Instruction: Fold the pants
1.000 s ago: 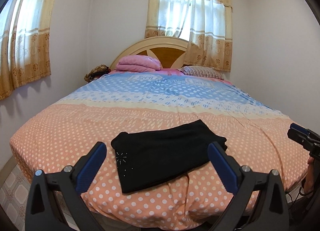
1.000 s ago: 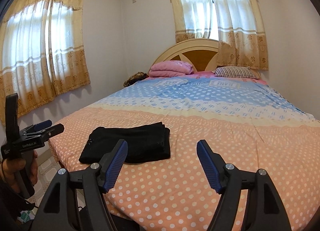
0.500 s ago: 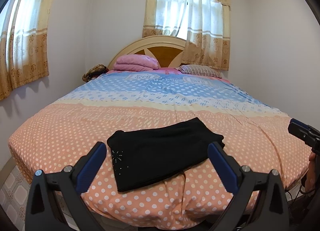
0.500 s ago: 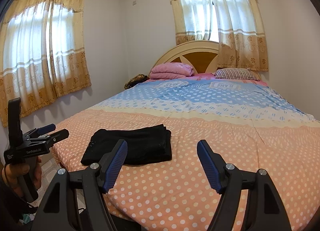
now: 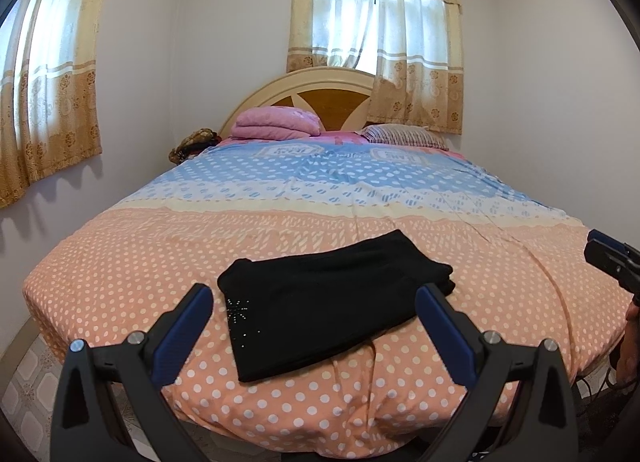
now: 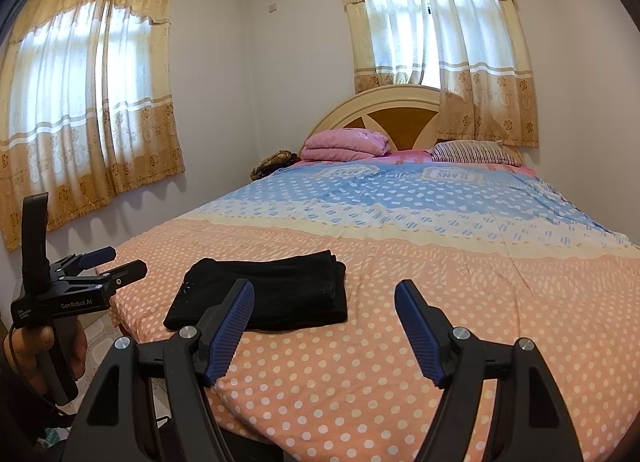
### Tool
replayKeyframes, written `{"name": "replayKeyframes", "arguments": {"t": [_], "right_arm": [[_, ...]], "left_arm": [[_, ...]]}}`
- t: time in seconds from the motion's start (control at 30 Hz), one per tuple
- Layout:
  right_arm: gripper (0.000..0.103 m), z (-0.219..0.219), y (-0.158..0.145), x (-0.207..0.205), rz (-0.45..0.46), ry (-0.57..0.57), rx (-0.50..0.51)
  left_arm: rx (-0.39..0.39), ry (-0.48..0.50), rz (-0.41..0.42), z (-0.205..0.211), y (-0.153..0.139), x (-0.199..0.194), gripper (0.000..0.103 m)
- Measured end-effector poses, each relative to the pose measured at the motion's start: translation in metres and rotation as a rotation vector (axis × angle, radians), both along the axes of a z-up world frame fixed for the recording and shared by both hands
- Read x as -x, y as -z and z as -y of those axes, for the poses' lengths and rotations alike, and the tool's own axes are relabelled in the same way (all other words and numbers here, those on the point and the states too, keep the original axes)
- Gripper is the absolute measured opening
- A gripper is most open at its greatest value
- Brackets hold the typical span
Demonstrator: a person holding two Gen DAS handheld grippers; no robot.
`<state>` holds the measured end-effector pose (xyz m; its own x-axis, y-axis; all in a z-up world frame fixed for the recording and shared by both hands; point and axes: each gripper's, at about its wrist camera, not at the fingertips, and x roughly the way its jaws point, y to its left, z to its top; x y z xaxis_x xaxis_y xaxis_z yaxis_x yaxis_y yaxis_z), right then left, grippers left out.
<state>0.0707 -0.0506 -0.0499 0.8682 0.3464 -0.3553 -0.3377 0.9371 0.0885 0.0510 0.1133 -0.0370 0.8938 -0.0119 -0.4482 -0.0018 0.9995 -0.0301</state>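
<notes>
Pants (image 5: 332, 298) lie folded on the bedspread (image 5: 320, 202), at twelve o'clock of my left gripper (image 5: 314, 298), ten o'clock of my right gripper (image 6: 324, 294); both gape empty.

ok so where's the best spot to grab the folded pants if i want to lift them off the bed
Probably the stacked edge at the pants' far right end, where the layers show in the right wrist view. Come in low from the right with the open right gripper so the fingers pinch all layers together. The near edge by the sparkly patch looks like one smooth fold, which may unroll when lifted.
</notes>
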Motion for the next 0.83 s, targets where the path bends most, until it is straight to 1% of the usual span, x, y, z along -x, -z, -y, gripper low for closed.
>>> {"name": "replayKeyframes", "arguments": {"t": [0.2, 0.37, 0.47, 0.77, 0.83], "right_arm": [[0.074, -0.001, -0.001, 0.002, 0.010, -0.002, 0.002], [0.074, -0.003, 0.000, 0.003, 0.012, -0.010, 0.010], [0.074, -0.005, 0.002, 0.003, 0.011, -0.015, 0.019], [0.074, -0.011, 0.005, 0.002, 0.003, -0.020, 0.038], [0.074, -0.011, 0.005, 0.002, 0.002, -0.019, 0.035]], "left_arm": [[-0.002, -0.024, 0.031, -0.001, -0.004, 0.004, 0.103], [0.011, -0.032, 0.020, -0.003, -0.003, 0.002, 0.103], [-0.003, -0.043, 0.012, -0.004, -0.002, 0.001, 0.103], [-0.026, -0.027, 0.029, -0.001, 0.000, 0.004, 0.103], [-0.022, -0.023, 0.027, -0.001, 0.000, 0.004, 0.103]]}}
